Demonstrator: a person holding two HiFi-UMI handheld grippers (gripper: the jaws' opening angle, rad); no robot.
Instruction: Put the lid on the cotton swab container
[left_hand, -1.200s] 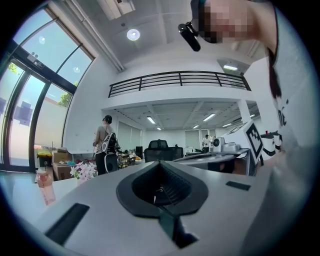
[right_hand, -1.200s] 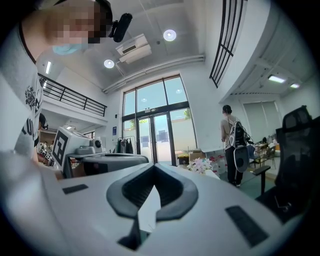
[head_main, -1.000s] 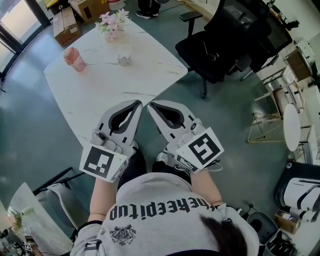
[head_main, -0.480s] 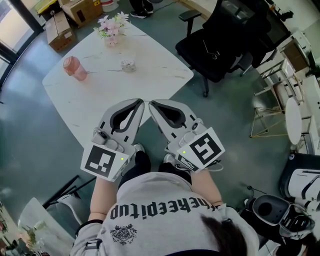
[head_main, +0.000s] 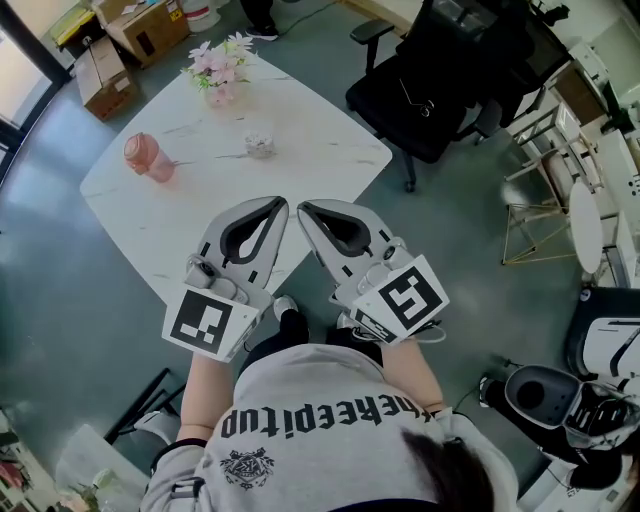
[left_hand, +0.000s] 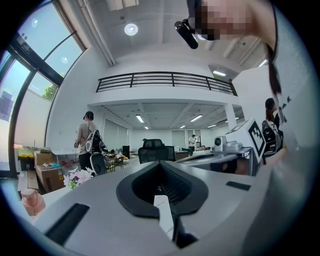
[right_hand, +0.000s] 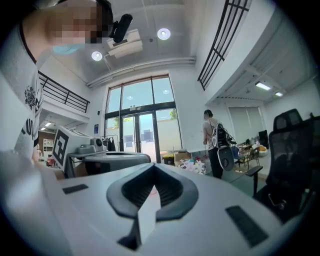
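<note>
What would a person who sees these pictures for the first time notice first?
The two grey tools, left tool and right tool, held side by side at the centre, both shut and empty. Beyond them, a white table carries a pink cup, flowers and a small clear container.

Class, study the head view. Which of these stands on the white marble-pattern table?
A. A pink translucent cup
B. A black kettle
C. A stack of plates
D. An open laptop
A: the pink translucent cup stands near the left edge of the white marble-pattern table, which it shares with a bunch of pink flowers and a small clear container.
</note>
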